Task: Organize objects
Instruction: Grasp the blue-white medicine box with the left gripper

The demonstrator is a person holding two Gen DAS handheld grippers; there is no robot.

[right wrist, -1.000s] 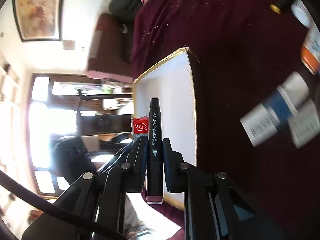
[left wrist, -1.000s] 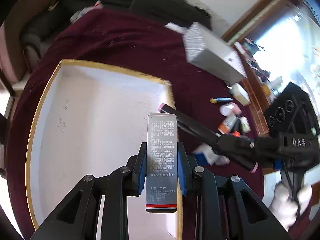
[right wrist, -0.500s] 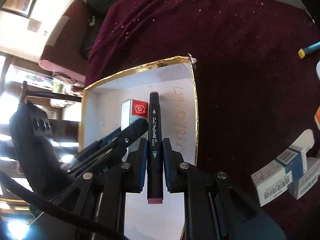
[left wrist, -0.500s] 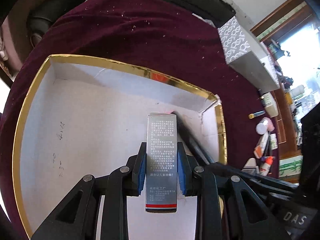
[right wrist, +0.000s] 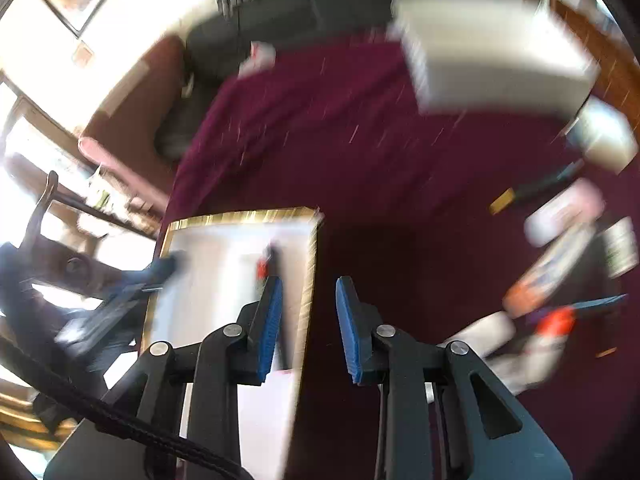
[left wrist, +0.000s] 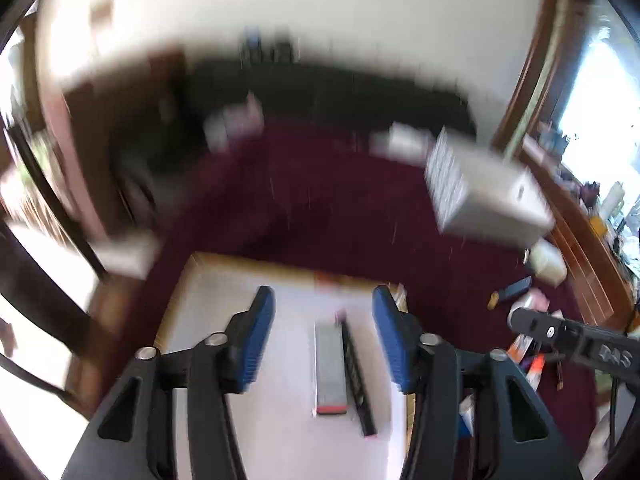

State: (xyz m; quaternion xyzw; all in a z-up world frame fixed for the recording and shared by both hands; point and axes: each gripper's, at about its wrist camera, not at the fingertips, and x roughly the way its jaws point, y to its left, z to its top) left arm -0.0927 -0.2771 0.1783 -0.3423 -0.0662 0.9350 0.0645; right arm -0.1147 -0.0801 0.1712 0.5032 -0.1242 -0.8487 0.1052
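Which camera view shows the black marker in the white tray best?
The left wrist view: the black marker lies full length in the white tray, beside the grey box. In the right wrist view it is only a blurred dark streak, partly hidden by a finger.

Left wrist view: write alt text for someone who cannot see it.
The left gripper, jaws opening and empty, hangs above a gold-rimmed white box where a grey carton and black marker lie side by side. Blurred maroon cloth surrounds the box.

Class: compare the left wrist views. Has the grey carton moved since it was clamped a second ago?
Yes. The grey carton has left the opening fingers and lies flat in the gold-rimmed tray, beside the black marker.
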